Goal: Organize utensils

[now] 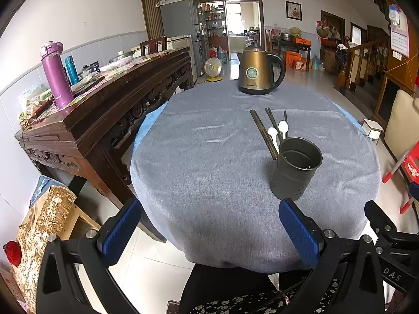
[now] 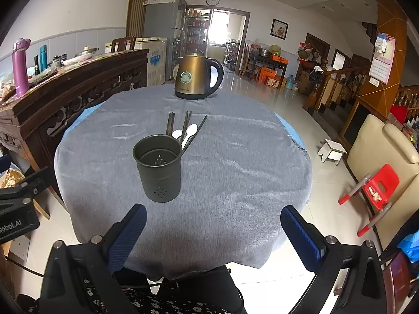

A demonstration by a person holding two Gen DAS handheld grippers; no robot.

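A dark grey perforated utensil cup (image 1: 296,168) (image 2: 158,167) stands empty on the round table's grey cloth (image 1: 209,162) (image 2: 235,172). Just behind it lie dark chopsticks (image 1: 263,133) (image 2: 169,123) and two white spoons (image 1: 273,134) (image 2: 189,132), flat on the cloth. My left gripper (image 1: 209,231) is open and empty at the table's near edge, left of the cup. My right gripper (image 2: 213,236) is open and empty at the near edge, right of the cup. Each gripper's body shows at the other view's edge.
A gold electric kettle (image 1: 259,72) (image 2: 195,77) stands at the table's far side. A dark carved sideboard (image 1: 104,104) with a purple flask (image 1: 56,78) runs along the left. A cream sofa (image 2: 379,162), red child's chair (image 2: 377,191) and white stool (image 2: 332,150) stand right.
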